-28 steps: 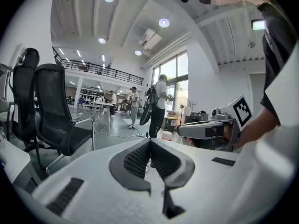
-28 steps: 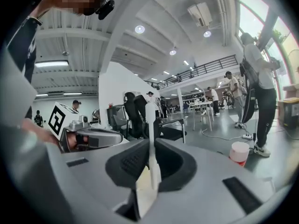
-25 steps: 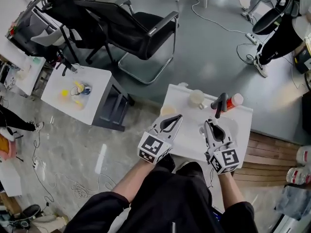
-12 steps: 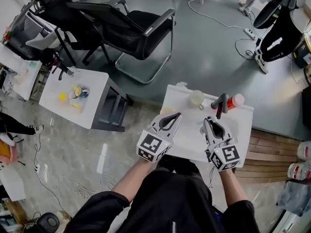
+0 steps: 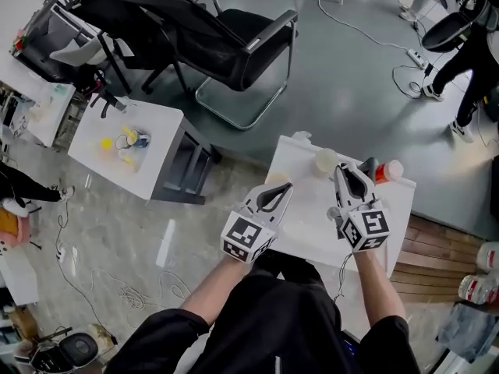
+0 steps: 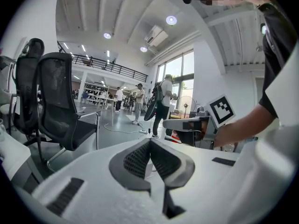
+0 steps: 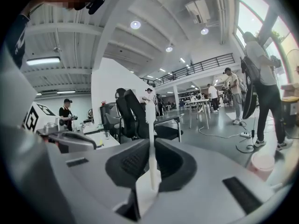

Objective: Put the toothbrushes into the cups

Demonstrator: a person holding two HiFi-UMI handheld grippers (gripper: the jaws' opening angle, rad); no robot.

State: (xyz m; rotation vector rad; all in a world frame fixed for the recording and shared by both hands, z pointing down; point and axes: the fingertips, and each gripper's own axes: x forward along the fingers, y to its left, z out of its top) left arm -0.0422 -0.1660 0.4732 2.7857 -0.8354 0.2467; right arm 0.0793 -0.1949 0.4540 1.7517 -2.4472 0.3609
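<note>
Right gripper (image 7: 152,160) clamps a white toothbrush (image 7: 150,125) upright; a white cup (image 5: 323,160) stands at its eleven o'clock, a red cup (image 5: 392,170) at three. Left gripper (image 6: 150,155) is closed, empty. Neither cup shows a toothbrush; insertion apparently remains.

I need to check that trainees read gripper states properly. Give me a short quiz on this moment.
1. True or false: the left gripper has its jaws wide apart.
2. What is clamped in the right gripper? A) white toothbrush B) a cup C) nothing
3. Fill in: the pale cup stands on the white ____.

Key: 1 false, the jaws are together and empty. 2 A. 3 table.
</note>
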